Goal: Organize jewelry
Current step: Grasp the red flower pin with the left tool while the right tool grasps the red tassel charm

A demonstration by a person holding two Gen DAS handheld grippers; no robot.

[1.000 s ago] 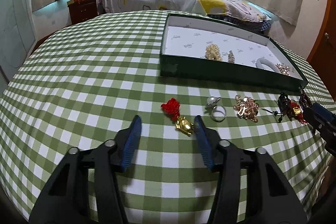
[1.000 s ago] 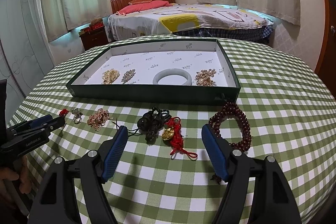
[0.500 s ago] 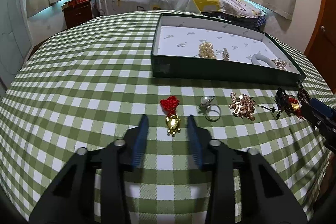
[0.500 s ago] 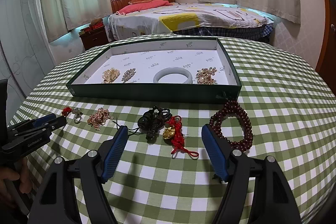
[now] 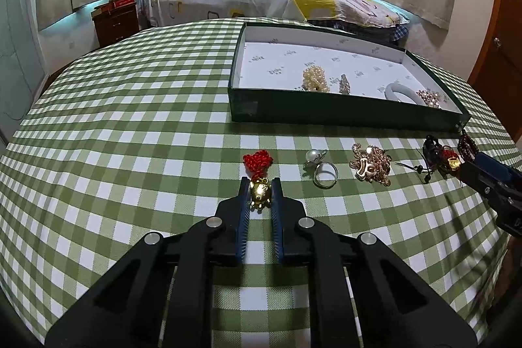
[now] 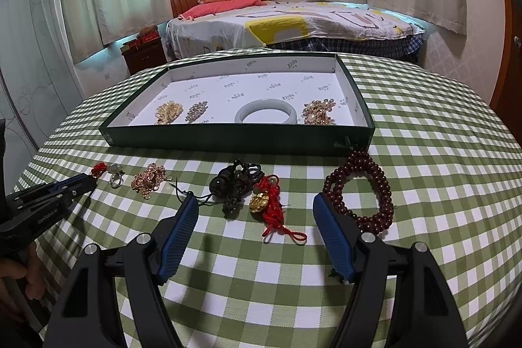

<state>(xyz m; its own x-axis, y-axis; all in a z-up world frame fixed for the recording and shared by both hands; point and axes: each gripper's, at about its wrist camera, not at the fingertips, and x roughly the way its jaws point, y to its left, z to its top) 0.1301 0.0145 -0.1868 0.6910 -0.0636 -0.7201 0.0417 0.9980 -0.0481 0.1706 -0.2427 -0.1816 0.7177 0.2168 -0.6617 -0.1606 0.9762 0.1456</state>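
So our left tongs are clamped on the gold charm, which sits on the surface in front of the tray. Right tongs hang released over the red tassel.

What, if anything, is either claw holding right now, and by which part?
The left claw grips the gold charm by its sides, red knot free; the right claw holds nothing.
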